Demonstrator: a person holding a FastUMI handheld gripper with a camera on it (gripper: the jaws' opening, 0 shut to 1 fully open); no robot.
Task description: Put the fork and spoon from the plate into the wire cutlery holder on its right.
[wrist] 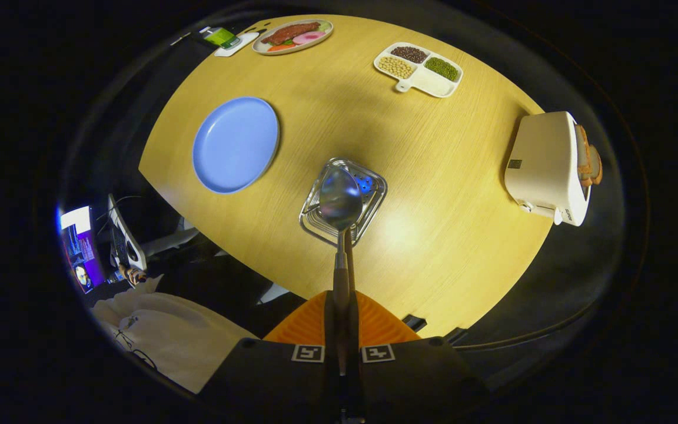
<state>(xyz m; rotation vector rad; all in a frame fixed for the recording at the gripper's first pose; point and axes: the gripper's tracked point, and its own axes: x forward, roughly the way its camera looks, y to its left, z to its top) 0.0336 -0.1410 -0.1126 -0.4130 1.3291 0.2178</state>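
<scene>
One shiny spoon (340, 199) (jaw-clamped) above holder (374, 197)

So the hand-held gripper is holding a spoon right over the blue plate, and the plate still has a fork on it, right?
Not quite. In the gripper view the hand-held gripper holds the spoon over the wire cutlery holder, not over the blue plate. The plate lies off to the side, and I see no fork on it.

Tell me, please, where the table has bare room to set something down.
The gripper, shut on the spoon, hangs over the wire cutlery holder. Bare wood lies between holder and toaster, and between blue plate and divided tray. The far edge is crowded: food plate, tray.
</scene>
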